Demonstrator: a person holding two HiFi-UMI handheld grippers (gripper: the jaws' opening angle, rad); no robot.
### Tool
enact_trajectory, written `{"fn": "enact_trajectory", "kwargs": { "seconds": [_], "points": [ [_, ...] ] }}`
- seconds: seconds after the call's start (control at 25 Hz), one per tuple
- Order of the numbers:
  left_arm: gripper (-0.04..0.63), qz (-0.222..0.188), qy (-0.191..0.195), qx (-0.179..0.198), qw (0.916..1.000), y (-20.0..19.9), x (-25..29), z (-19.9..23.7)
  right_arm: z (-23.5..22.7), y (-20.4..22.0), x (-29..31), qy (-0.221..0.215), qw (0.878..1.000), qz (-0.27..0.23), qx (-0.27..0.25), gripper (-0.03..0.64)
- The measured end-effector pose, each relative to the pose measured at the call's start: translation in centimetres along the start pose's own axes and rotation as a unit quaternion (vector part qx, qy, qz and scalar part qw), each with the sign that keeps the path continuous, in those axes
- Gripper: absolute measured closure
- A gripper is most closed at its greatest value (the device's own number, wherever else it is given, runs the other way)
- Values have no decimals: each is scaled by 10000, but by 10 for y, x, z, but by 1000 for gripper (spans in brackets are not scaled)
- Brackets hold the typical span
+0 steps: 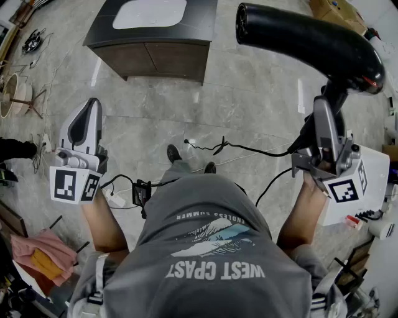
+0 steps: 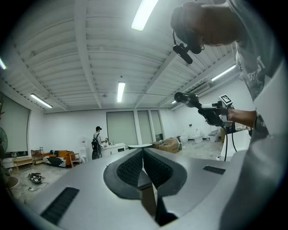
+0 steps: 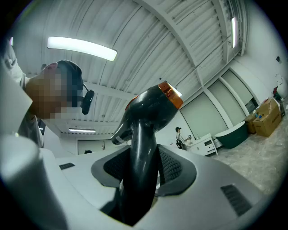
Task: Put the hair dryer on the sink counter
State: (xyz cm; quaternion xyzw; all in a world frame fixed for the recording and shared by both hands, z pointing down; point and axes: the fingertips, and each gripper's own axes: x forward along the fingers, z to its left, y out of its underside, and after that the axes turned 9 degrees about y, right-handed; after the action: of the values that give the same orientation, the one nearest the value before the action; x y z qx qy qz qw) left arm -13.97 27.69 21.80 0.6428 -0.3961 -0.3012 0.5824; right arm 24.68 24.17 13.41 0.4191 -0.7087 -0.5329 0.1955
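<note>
The black hair dryer (image 1: 311, 43) with an orange ring at its back is held up in the air at the head view's upper right. My right gripper (image 1: 328, 109) is shut on its handle (image 3: 143, 170), and the barrel (image 3: 150, 108) points left above the jaws. Its cord (image 1: 249, 149) trails down to the floor. The sink counter (image 1: 155, 49), a dark cabinet with a white basin, stands on the floor ahead and to the left. My left gripper (image 1: 92, 107) is raised at the left, its jaws (image 2: 143, 150) shut with nothing between them.
A pink cloth (image 1: 37, 248) lies on a chair at the lower left. Cardboard boxes (image 1: 339, 12) sit at the far right. Cables and a small stand (image 1: 25, 93) are at the left edge. A person (image 2: 96, 141) stands far off by a white cabinet.
</note>
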Motion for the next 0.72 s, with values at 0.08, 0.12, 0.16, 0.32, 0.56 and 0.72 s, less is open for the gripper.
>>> {"fn": "enact_trajectory", "kwargs": {
  "seconds": [0.08, 0.12, 0.16, 0.32, 0.56, 0.72],
  "points": [
    [572, 6, 4, 1, 10000, 1, 2, 7, 1, 1, 6, 2, 10000, -8, 18, 423],
    [572, 10, 9, 0, 10000, 1, 3, 11, 2, 2, 9, 5, 10000, -11, 25, 423],
    [572, 13, 16, -4, 10000, 2, 4, 15, 3, 3, 13, 13, 10000, -10, 30, 423],
    [572, 23, 90, -17, 10000, 7, 13, 42, 7, 9, 37, 67, 10000, -25, 48, 423],
    [572, -93, 297, 13, 9995, 9, 30, 71, 13, 15, 58, 222, 9996, -129, 68, 423],
    [572, -96, 497, -58, 9987, 18, 46, 103, 13, 23, 90, 385, 9991, -130, 146, 423]
  ]
}}
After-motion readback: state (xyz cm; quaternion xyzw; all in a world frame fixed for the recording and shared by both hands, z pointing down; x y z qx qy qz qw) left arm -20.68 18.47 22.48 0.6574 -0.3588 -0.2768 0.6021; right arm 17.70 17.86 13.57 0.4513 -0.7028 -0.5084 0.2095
